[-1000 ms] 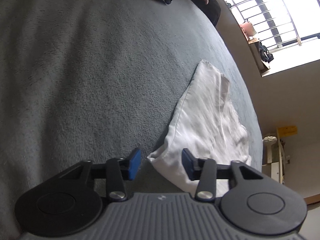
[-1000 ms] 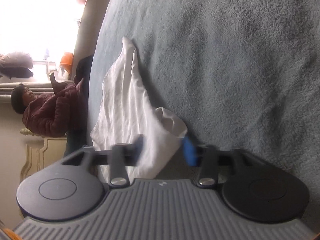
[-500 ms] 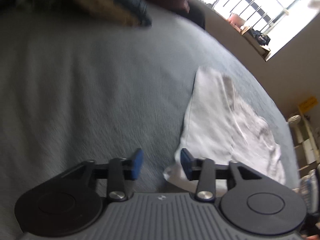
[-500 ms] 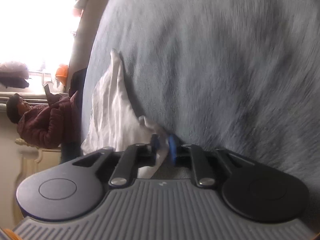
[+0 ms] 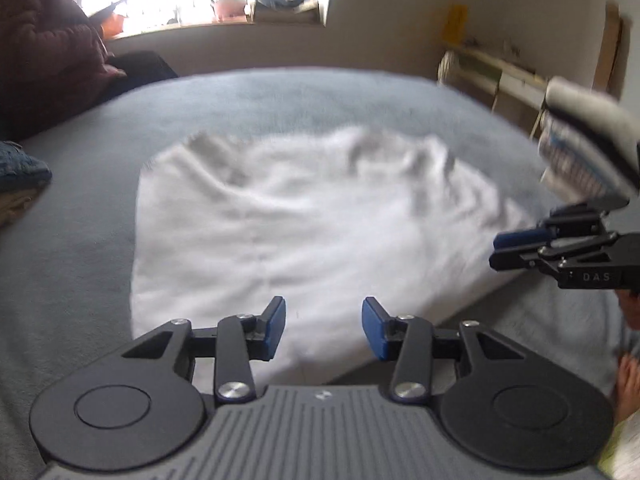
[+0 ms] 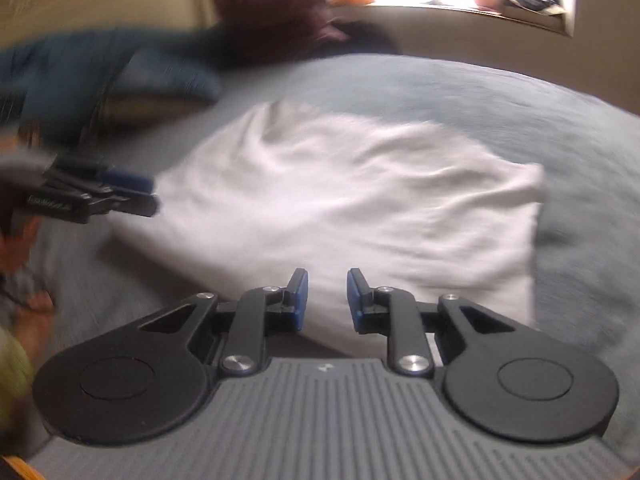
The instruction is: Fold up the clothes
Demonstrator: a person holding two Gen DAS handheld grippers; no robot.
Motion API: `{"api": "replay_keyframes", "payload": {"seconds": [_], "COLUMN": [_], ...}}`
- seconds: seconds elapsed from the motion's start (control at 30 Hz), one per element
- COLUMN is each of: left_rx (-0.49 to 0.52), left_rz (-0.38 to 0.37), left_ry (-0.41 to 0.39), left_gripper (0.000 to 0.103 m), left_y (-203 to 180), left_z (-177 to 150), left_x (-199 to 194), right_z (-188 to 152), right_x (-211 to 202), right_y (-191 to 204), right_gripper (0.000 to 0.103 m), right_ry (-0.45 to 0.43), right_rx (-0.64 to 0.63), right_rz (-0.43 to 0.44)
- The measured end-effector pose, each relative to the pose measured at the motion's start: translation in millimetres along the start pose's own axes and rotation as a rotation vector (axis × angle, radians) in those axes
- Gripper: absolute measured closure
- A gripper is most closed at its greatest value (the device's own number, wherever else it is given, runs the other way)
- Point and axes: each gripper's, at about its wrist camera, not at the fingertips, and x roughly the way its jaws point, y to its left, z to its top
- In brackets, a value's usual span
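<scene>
Seemingly both tools (image 5: pixel 323 328) (image 6: pixel 327 300) clear garment (image 5: pixel 320 220).

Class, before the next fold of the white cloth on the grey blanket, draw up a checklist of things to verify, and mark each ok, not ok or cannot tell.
1. Left gripper open and empty: ok.
2. Right gripper open and empty: ok.
3. White cloth fully on the grey blanket: ok.
4. Cloth lying smooth: not ok, wrinkles show across it.
5. Cloth edges squarely aligned: cannot tell, both views are blurred.
6. Dark blue clothing apart from the cloth: ok.
</scene>
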Motion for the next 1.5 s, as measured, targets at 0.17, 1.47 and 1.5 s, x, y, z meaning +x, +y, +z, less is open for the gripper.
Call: {"api": "replay_keyframes", "payload": {"seconds": [0.17,1.47,1.5], "left_rx": [-0.034,-0.290,-0.288], "left_rz": [0.022,0.019,0.027], "left_ry": [0.036,0.026,0.026], "left_gripper": [0.062,0.057,0.055], "left_y": [11.4,67.7,68.1], "left_z": [-22.3,-47.0,-45.1], "left_x": [19.0,-19.7,-23.3], "right_z": [-15.7,-15.0,-15.2], "right_x": [29.6,23.3,23.2], "right_y": [1.1,-27.9,-28.3], "right_gripper": [0.086,0.087,0.087], "right_ry": [0.035,0.026,0.025], "right_rx": [-0.064,0.097,0.101], "right_rz": [-0.017,-0.099,-0.097]}}
